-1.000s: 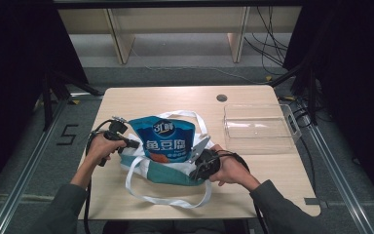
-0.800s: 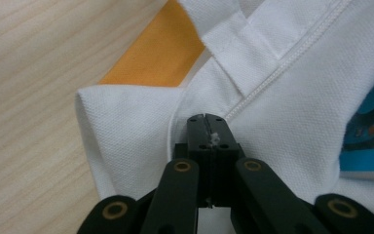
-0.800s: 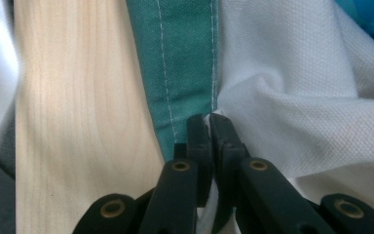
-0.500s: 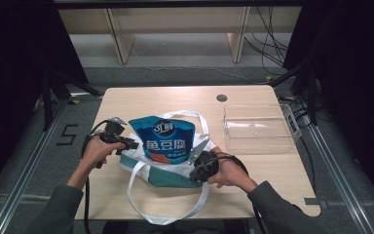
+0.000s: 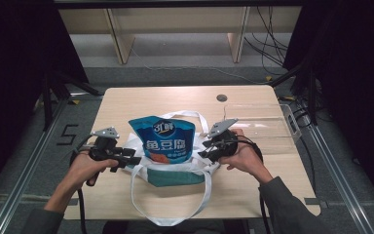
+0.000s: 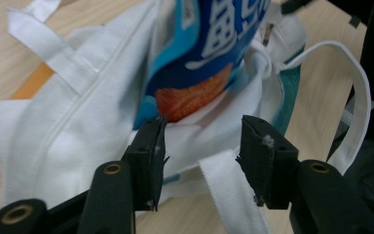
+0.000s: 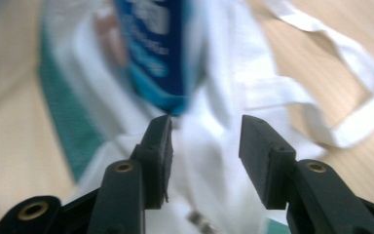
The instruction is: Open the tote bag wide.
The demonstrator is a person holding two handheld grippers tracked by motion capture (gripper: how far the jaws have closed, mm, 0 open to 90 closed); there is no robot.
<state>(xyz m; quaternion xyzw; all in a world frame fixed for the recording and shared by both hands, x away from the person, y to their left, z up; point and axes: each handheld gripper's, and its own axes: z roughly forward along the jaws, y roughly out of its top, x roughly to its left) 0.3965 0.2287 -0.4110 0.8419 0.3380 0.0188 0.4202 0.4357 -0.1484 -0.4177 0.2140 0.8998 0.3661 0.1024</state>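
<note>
A white tote bag with a teal panel point(image 5: 175, 174) lies mid-table, and a blue pouch with white lettering point(image 5: 161, 139) stands in its mouth. My left gripper point(image 5: 130, 159) is at the bag's left edge, open. In the left gripper view its jaws straddle white bag fabric point(image 6: 68, 131) and a strap point(image 6: 226, 195), with the pouch point(image 6: 209, 53) just beyond. My right gripper point(image 5: 205, 150) sits at the bag's right edge, also open. In the right gripper view, blurred white cloth point(image 7: 214, 78) lies between its jaws, below the pouch's corner point(image 7: 158, 53).
A clear plastic tray point(image 5: 260, 124) stands at the right of the wooden table point(image 5: 141, 102), just behind the right hand. One bag handle point(image 5: 168, 214) loops to the table's front edge. A dark round hole point(image 5: 221, 97) marks the far side.
The right gripper has moved away from the person, up along the bag's right side. The left gripper has slid slightly nearer. The bag's front handle has stretched toward the table's edge.
</note>
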